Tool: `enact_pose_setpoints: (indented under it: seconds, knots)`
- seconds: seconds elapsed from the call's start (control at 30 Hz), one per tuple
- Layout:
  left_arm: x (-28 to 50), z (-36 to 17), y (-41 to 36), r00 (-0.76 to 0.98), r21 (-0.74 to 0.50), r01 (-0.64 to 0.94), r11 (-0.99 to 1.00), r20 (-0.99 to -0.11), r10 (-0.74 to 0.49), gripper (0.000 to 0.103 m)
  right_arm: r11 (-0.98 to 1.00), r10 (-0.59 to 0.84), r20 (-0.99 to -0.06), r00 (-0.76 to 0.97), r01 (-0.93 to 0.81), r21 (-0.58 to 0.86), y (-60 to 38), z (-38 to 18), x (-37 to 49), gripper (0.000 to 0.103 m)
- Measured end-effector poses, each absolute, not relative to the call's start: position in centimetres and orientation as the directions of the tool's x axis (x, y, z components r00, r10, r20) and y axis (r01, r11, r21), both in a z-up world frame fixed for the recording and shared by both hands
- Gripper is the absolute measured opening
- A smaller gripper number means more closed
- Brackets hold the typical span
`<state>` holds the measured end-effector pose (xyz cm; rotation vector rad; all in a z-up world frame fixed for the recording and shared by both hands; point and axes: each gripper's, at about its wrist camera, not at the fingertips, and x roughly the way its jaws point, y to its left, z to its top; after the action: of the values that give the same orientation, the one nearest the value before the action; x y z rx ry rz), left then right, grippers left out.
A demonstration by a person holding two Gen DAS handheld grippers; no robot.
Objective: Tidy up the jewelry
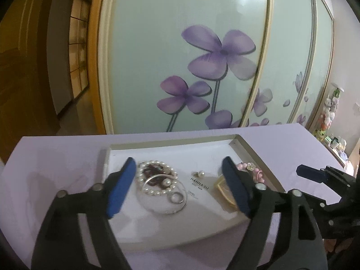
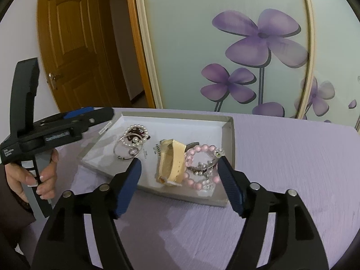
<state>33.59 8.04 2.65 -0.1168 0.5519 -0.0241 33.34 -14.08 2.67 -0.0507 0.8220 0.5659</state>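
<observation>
Both grippers, left (image 1: 180, 186) and right (image 2: 180, 184), gape empty; right finger hides part of pink bracelet (image 2: 198, 155).

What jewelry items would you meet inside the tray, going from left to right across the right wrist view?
Pearl bracelet → silver hoop → beige watch → pink bead bracelet, all lying in the grey tray.

I'm seeing a lavender table (image 2: 292, 157) lying before a sliding wardrobe door (image 1: 157, 45) printed with purple flowers (image 2: 261, 38). A wooden door (image 2: 74, 51) is standing at left, and plush toys (image 1: 329, 112) are hanging far right.
</observation>
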Motion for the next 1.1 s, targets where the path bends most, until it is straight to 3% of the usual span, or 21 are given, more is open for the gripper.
enact_pose_setpoints:
  seconds: [0.17, 0.37, 0.8, 1.1]
  knots:
    - [30.0, 3.3, 8.8, 0.87, -0.104, -0.036, 0.994, -0.492, -0.02, 0.096, 0.85, 0.469, -0.693, 0.547, -0.492, 0.188, -14.2, 3.0, 32.1, 0.087]
    - [25.6, 3.3, 8.9, 0.882, -0.065, -0.059, 0.996, -0.471, 0.021, 0.101, 0.847, 0.483, -0.676, 0.557, -0.494, 0.197, -13.7, 3.5, 29.9, 0.099]
    - [21.2, 3.0, 9.6, 0.883, -0.128, -0.103, 0.986, -0.469, 0.031, 0.101, 0.886, 0.412, -0.672, 0.615, -0.443, 0.138, -12.3, 3.9, 26.3, 0.102]
    - [19.5, 2.7, 8.4, 0.886, -0.104, -0.134, 0.986, -0.458, 0.072, 0.101, 0.9, 0.385, -0.681, 0.622, -0.415, 0.13, -12.3, 3.4, 25.1, 0.102]
